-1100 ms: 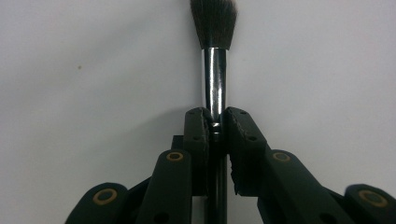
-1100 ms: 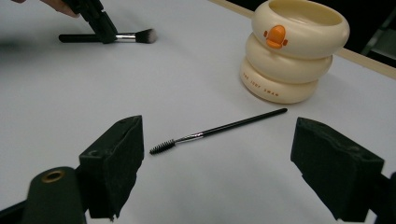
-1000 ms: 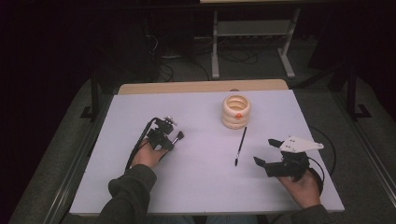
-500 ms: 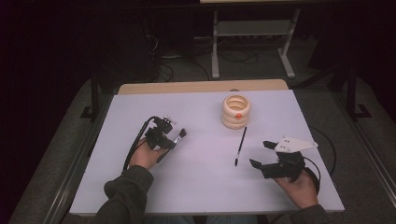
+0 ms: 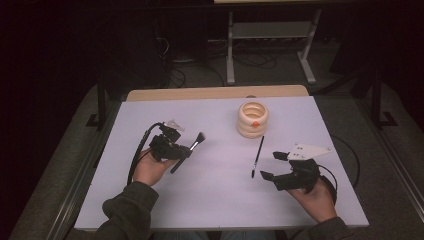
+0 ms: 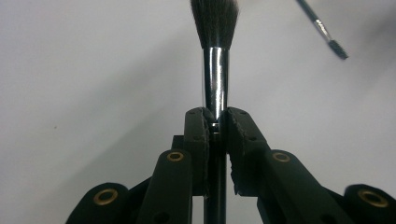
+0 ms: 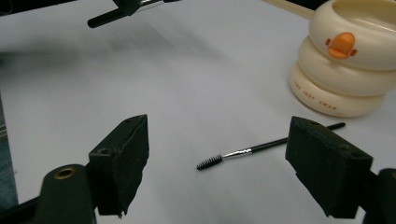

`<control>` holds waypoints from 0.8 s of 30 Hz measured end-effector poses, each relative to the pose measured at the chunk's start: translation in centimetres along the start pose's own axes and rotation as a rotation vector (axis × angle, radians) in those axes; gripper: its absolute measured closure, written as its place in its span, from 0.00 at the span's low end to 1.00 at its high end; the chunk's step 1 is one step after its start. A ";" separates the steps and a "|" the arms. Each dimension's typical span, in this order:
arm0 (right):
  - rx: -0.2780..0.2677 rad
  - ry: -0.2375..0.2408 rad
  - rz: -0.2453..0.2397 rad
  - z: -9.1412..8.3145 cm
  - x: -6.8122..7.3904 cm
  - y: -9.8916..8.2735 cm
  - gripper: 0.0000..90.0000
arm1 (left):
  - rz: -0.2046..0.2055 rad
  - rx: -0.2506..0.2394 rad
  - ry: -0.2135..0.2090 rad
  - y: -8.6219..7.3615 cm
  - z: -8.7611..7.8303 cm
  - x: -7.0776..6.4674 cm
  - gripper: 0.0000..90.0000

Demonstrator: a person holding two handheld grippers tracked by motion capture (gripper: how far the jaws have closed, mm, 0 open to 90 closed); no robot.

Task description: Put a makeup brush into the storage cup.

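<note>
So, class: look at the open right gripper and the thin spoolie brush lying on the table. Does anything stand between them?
Nothing visible does. The right gripper has its jaws wide apart, and only bare table separates them from the spoolie brush. The cream holder stands beyond the brush, off the path.

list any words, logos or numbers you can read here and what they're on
"THE JUDY SWAN": small brown capitals, as best they can be made out, on the bottom ring of the cream ringed holder; the middle word is small and uncertain.
Orange duck-like emblem on the holder's upper rings: a picture, with no letters.
Makeup brush and spoolie brush: no print can be made out on either.
</note>
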State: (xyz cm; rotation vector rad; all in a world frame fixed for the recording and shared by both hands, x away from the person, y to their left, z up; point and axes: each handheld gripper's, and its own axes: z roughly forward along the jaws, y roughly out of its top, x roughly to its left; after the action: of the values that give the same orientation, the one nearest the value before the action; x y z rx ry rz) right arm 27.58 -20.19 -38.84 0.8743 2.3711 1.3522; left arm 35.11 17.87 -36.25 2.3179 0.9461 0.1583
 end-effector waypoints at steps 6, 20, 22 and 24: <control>-0.012 0.050 0.006 0.3 0.0 1.8 0.24 | 0.000 -0.048 -0.048 0.1 -1.0 -0.8 0.87; 0.004 0.105 -0.035 0.8 0.2 5.9 0.25 | 0.030 -0.090 -0.100 0.4 -2.4 -1.6 0.87; 0.006 0.109 -0.037 0.8 0.3 6.1 0.25 | 0.025 -0.104 -0.105 0.5 -2.5 -1.8 0.87; 0.010 0.121 -0.040 0.9 0.5 6.7 0.25 | 0.037 -0.108 -0.115 0.5 -2.7 -2.1 0.87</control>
State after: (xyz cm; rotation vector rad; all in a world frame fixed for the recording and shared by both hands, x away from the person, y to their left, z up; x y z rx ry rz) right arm 30.14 -16.71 -33.62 0.7629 2.4731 1.4165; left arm 33.00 17.57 -33.53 2.2212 0.8177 0.0882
